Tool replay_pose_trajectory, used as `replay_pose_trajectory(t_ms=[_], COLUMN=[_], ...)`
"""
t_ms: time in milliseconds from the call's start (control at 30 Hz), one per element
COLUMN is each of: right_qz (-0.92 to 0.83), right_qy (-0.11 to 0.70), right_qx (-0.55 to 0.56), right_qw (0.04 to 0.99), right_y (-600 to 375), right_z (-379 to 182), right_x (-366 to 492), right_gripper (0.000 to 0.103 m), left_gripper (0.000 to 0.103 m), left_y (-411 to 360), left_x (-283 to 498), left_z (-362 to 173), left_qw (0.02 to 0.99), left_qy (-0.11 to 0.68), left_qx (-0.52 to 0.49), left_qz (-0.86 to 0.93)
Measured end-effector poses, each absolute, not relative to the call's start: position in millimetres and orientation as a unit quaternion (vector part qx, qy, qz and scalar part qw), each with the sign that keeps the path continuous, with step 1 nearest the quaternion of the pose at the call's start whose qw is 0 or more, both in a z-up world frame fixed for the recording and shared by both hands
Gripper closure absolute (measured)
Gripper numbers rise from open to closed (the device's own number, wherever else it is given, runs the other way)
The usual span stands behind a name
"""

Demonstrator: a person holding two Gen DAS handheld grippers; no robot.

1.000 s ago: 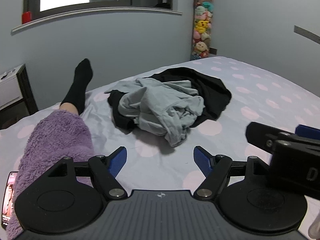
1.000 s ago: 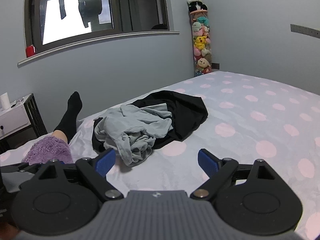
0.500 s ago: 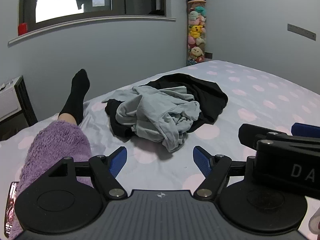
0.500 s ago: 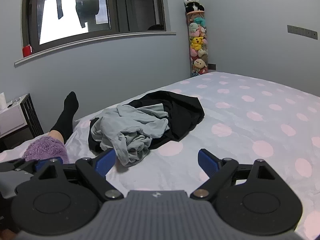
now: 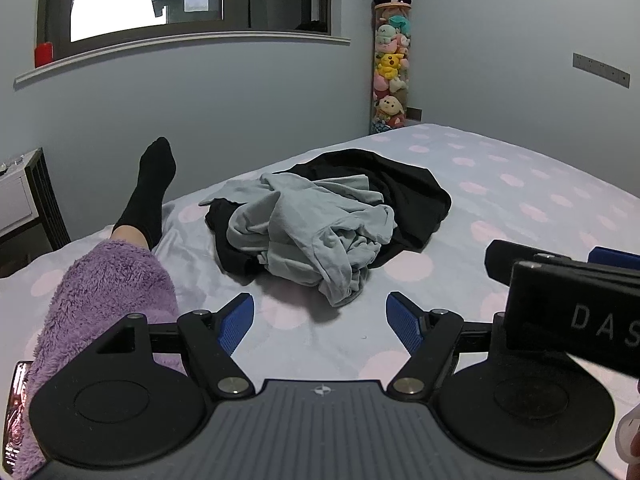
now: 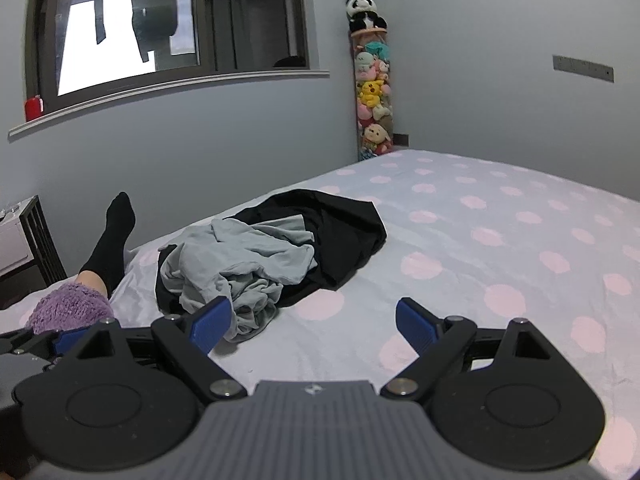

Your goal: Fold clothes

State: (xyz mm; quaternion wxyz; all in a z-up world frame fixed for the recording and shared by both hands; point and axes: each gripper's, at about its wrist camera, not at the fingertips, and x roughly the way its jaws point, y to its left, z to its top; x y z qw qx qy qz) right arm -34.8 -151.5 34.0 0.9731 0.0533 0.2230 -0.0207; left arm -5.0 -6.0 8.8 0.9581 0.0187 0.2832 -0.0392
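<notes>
Nothing's shifted: both my hands stay put. Left gripper (image 5: pixel 320 318) and right gripper (image 6: pixel 308 322) gape wide, empty, just short of the crumpled grey garment (image 5: pixel 308 228) atop the black garment (image 5: pixel 408 196) on the bed (image 6: pixel 500 248).

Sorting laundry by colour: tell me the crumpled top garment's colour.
Light grey garment, lying on a black one; clearest in the left wrist view.

Black hand-held gripper (image 5: pixel 320 320) with blue pads, silver screws, fuzzy purple trouser leg (image 5: pixel 104 300), black sock (image 5: pixel 150 196)
</notes>
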Motion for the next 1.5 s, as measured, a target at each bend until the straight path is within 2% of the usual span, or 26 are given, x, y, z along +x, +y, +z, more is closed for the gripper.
replay_pose_trajectory(t_ms=[867,933,1000,1133,1300,1400,1433,1500], right_qz=[-0.009,-0.009,-0.01,-0.01,-0.004,0.008,0.014,0.028], right_qy=[0.238,0.237,0.236,0.235,0.239,0.246,0.252,0.263], right_qx=[0.051,0.051,0.046,0.044,0.031,0.038,0.045,0.058], right_qw=[0.97,0.97,0.971,0.971,0.971,0.969,0.967,0.963], right_y=[-150,-151,-150,-152,-156,-160,-163,-166], right_z=[28,27,26,23,23,23,23,20], right_x=[-29,-28,-27,-25,-14,-3,3,14], right_gripper=[0.014,0.02,0.03,0.032,0.05,0.05,0.05,0.05], left_gripper=[0.031,0.031,0.031,0.031,0.031,0.035,0.041,0.043], left_y=[-10,-10,-9,-12,-15,-13,-12,-8], left_x=[2,3,5,5,12,23,27,37], left_z=[1,0,0,2,6,9,10,12], left_qw=[0.949,0.949,0.948,0.952,0.953,0.952,0.951,0.951], left_qy=[0.309,0.31,0.311,0.298,0.295,0.298,0.301,0.304], left_qx=[0.025,0.02,0.017,0.03,0.043,0.044,0.045,0.035], left_qz=[-0.051,-0.053,-0.057,-0.062,-0.052,-0.05,-0.049,-0.052])
